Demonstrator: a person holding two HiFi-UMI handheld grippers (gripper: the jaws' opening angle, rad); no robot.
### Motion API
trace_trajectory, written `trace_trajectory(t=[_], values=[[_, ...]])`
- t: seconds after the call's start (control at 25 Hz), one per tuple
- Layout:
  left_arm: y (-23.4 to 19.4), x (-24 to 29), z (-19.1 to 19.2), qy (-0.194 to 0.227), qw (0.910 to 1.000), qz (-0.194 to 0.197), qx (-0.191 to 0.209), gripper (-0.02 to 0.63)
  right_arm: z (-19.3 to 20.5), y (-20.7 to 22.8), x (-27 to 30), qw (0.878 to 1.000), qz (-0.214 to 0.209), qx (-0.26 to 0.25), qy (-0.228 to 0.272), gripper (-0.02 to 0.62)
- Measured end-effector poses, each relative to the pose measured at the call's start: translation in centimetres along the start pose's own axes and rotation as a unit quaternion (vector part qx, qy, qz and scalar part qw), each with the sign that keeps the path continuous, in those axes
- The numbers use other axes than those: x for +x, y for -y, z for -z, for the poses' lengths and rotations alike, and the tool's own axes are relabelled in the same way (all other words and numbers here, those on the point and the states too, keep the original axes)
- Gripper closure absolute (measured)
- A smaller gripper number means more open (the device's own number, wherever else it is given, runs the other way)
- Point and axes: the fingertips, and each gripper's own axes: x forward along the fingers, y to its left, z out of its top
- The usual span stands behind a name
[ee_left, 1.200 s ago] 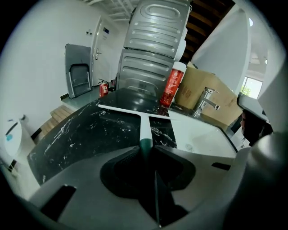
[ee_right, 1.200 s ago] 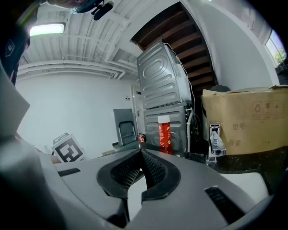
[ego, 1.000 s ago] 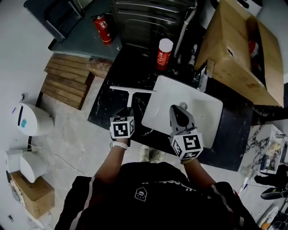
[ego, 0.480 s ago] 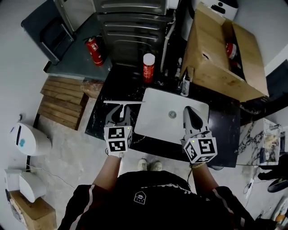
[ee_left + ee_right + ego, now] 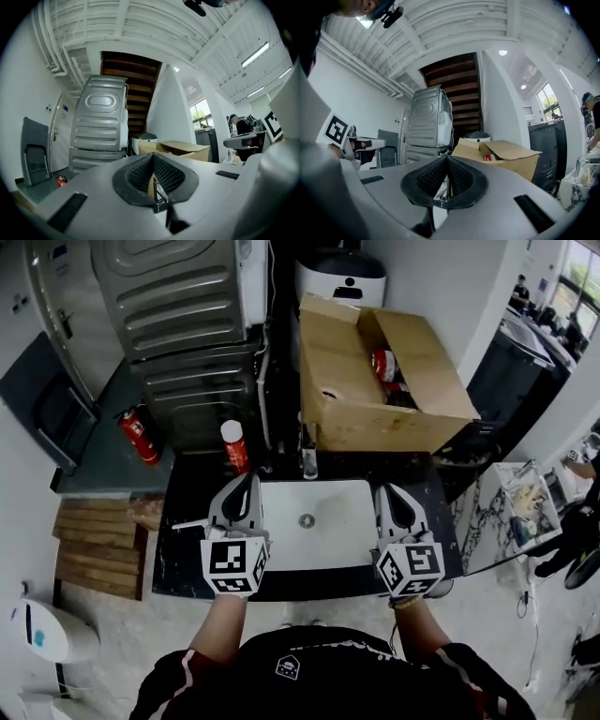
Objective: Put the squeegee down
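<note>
The white squeegee (image 5: 187, 523) lies on the black counter (image 5: 178, 568), left of the white sink (image 5: 342, 545); only its blade end shows past my left gripper. My left gripper (image 5: 248, 480) is held up level above the counter, apart from the squeegee, jaws shut with nothing between them (image 5: 153, 155). My right gripper (image 5: 389, 491) hangs level over the sink's right side, its jaws also shut and empty (image 5: 447, 157). Both gripper views look out across the room, not at the counter.
A red spray can (image 5: 234, 446) and a faucet (image 5: 308, 461) stand at the counter's back. An open cardboard box (image 5: 352, 381) sits behind the sink. A grey ribbed appliance (image 5: 169, 296), a fire extinguisher (image 5: 137, 437) and a wooden pallet (image 5: 94, 540) are at the left.
The left gripper let go of the squeegee, which stays on the counter, then closed its jaws. Both grippers rose away from the counter, and the head view swung upward.
</note>
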Motion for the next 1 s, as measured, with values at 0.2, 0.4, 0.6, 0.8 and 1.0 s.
trace_trajectory(t=[0.2,0.4,0.6,0.8,1.0], values=[[2.7,0.9,-0.2,0.009,0.9998,0.018,-0.009,0.592,0.5,0.2,-1.4,1.000,0.011,-0.008,-0.012,0.557],[3.7,0.6,-0.2,0.011,0.9987,0.037,-0.033,0.592,0.3,-0.7,-2.0,1.000,0.001,-0.016,-0.016,0.558],[4.9,0.3,0.2,0.010,0.9987,0.041,-0.028,0.592,0.4,-1.1,-2.4,1.000,-0.013,-0.015,-0.016,0.558],[6.5,0.1,-0.1,0.006,0.9974,0.060,-0.041,0.592,0.2,-1.2,-2.5,1.000,-0.018,-0.004,-0.009,0.558],[7.2,-0.3,-0.4,0.008,0.9977,0.060,-0.029,0.592,0.3,-1.8,-2.6,1.000,-0.029,-0.001,-0.006,0.558]])
